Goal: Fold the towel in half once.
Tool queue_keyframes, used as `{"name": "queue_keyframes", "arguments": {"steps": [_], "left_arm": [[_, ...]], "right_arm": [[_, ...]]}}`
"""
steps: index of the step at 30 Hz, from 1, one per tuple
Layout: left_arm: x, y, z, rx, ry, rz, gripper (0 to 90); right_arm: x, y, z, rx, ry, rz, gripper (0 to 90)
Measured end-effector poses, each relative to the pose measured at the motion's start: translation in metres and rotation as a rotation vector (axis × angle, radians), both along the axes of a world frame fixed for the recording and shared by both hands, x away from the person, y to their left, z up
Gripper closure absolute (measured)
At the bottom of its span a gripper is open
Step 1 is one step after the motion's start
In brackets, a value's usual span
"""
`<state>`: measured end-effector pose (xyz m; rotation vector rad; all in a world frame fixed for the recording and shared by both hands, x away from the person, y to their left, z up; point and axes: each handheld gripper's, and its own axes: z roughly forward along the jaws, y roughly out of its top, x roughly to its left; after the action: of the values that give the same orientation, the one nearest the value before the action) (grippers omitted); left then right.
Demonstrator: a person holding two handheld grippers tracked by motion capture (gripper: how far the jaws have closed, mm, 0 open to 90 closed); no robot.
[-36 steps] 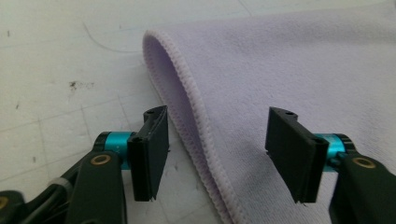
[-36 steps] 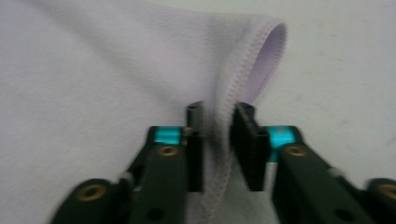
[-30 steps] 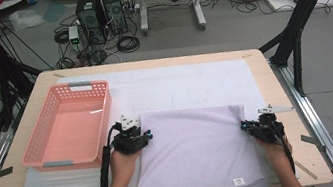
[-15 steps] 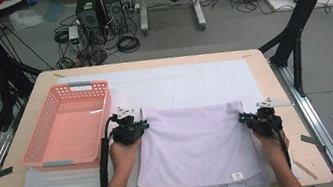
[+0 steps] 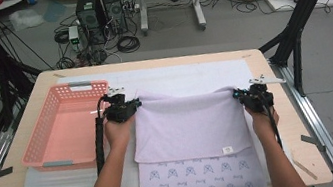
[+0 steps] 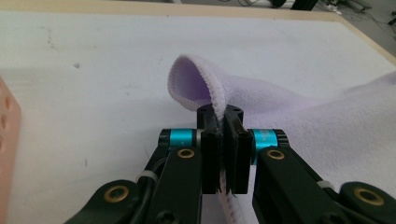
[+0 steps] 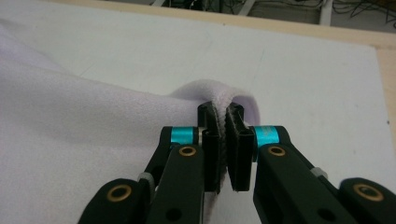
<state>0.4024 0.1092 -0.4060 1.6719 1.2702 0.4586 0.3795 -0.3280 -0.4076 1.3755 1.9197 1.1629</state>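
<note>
The worktop (image 5: 280, 121) is a pale wooden slab with a white mat (image 5: 187, 77) over most of it. A lilac towel (image 5: 190, 130) lies on the mat at the near middle, folded so that its plain upper layer covers the far part of a lower layer printed with small blue figures; a small white label sits near the upper layer's near right corner. A pink basket (image 5: 41, 143) stands on the left, just beside the towel and the left hand (image 5: 119, 131).

The left gripper (image 5: 128, 104) holds the towel's far left corner, and in the left gripper view its fingers (image 6: 210, 149) are clamped on the stitched hem, which curls up in a loop above them. The right gripper (image 5: 248, 96) holds the far right corner; its fingers (image 7: 238, 154) are pressed together on the hem in the same way. The far edge of the towel sags slightly between the two grippers.
</note>
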Motion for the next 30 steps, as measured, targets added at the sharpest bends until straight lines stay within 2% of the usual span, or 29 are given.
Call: {"name": "queue_keyframes", "arguments": {"steps": [2, 3, 7, 10, 14, 16, 18, 19, 21, 23, 27, 30], "left_arm": [[0.004, 0.003, -0.001, -0.026, -0.011, 0.010, 85.9], [0.008, 0.004, -0.001, -0.017, -0.002, 0.011, 85.9], [0.018, 0.003, 0.001, 0.000, -0.016, 0.005, 85.9], [0.027, 0.005, 0.003, -0.003, -0.011, 0.013, 85.9], [0.033, 0.004, 0.003, -0.017, -0.029, 0.011, 85.5], [0.034, 0.003, -0.001, -0.014, -0.001, 0.003, 80.4], [0.034, 0.001, -0.005, -0.030, 0.035, -0.024, 64.5], [0.032, -0.001, -0.006, -0.029, 0.037, -0.035, 61.6], [0.027, -0.004, -0.008, -0.017, 0.033, -0.051, 57.3], [0.025, -0.005, -0.009, -0.022, 0.032, -0.052, 54.6], [0.021, -0.005, -0.007, -0.026, 0.034, -0.055, 52.8], [0.016, -0.007, -0.005, -0.014, 0.046, -0.082, 51.1]], "right_arm": [[0.008, 0.003, 0.003, -0.003, 0.002, -0.004, 86.1], [0.012, 0.003, 0.004, -0.004, -0.002, -0.004, 86.1], [0.026, 0.007, 0.008, 0.015, -0.006, -0.019, 86.0], [0.035, 0.008, 0.008, 0.004, -0.002, -0.022, 86.0], [0.046, 0.009, 0.010, 0.006, -0.007, -0.034, 85.9], [0.050, 0.010, 0.009, -0.019, 0.005, -0.034, 85.4], [0.051, 0.011, 0.005, -0.040, 0.032, -0.040, 78.9], [0.051, 0.012, 0.004, -0.045, 0.046, -0.047, 71.4], [0.049, 0.011, 0.002, -0.038, 0.043, -0.046, 65.7], [0.046, 0.011, 0.002, -0.030, 0.047, -0.047, 61.6], [0.038, 0.010, 0.003, -0.030, 0.047, -0.031, 60.1], [0.031, 0.007, 0.003, -0.021, 0.046, -0.021, 59.6]]}}
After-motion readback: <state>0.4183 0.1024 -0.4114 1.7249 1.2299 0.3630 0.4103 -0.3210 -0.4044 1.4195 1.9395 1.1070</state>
